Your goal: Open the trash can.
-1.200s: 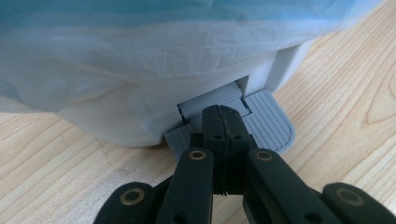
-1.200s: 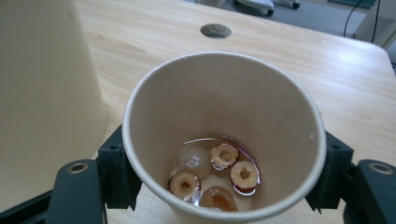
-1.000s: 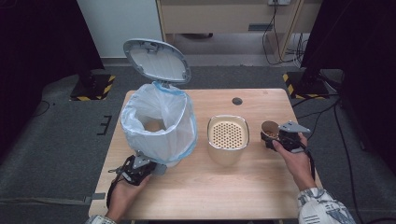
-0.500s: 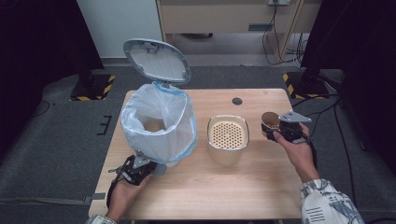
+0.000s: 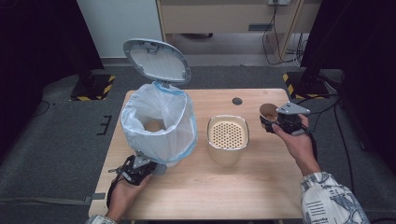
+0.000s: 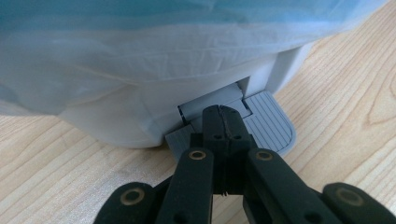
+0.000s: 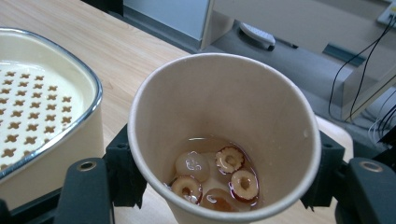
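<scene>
A brown paper cup (image 7: 224,116) holds a little liquid with sliced dried fruit (image 7: 219,175) at its bottom. My right gripper (image 7: 224,179) is shut on its sides and holds it upright. In the high view the cup (image 5: 267,111) and right gripper (image 5: 275,122) hang above the table's right side, right of the cream strainer bowl (image 5: 228,135). A white pedal bin (image 5: 159,126) lined with a blue-white bag stands at the left with its lid (image 5: 156,60) up. My left gripper (image 6: 224,114) is shut, its tips resting on the grey pedal (image 6: 273,123).
The wooden table (image 5: 224,196) has a small dark cable hole (image 5: 237,101) near its far edge. The perforated strainer bowl (image 7: 42,107) sits close to the left of the cup. Cabinets and cables lie beyond the table's far side.
My right gripper has lifted the paper cup off the table and carried it slightly farther away. The left gripper, the bin and its raised lid have not moved.
</scene>
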The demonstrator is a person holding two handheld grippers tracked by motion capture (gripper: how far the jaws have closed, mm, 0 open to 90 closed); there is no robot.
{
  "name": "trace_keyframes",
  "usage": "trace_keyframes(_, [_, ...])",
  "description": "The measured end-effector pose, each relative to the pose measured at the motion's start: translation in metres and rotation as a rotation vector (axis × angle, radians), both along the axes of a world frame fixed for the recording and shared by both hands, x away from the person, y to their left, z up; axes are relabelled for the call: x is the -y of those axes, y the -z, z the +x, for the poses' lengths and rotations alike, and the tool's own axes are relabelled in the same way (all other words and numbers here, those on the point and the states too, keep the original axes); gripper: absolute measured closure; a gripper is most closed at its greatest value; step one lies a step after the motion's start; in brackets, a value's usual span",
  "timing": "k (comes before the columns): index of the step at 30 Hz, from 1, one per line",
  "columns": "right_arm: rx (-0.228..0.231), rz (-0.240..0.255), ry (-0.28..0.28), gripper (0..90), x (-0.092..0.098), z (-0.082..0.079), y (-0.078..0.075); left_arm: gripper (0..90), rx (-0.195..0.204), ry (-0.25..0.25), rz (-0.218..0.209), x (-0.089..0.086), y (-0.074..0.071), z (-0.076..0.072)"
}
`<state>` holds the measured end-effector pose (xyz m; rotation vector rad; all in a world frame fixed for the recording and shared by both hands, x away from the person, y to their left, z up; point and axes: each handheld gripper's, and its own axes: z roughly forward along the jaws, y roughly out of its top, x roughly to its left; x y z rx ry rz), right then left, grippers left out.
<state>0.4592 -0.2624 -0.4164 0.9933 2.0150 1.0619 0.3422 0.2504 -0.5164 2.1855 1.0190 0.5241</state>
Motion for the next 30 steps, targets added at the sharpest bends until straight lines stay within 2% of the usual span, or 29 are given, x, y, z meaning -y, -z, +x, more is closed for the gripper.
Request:
trace_keyframes(7, [0.027,-0.051,-0.028,32.6,-0.006,0.006,-0.004,90.0,0.001,-0.001,-0.003,0.000,0.000,0.000])
trace_keyframes(9, [0.031,-0.082,-0.038,32.6,-0.006,0.009,-0.005,90.0,0.001,-0.001,-0.002,0.000,0.000,0.000])
trace_keyframes(13, [0.038,-0.111,-0.056,32.7,-0.004,0.019,-0.007,90.0,0.000,0.000,-0.001,0.000,0.000,0.000])
trace_keyframes(23, [0.085,-0.119,-0.117,32.8,-0.007,0.039,-0.012,90.0,0.000,0.000,-0.003,0.000,0.000,0.000])
trace_keyframes(30, [0.106,-0.129,-0.138,32.7,-0.015,0.043,-0.011,90.0,0.001,-0.001,-0.004,0.000,0.000,0.000])
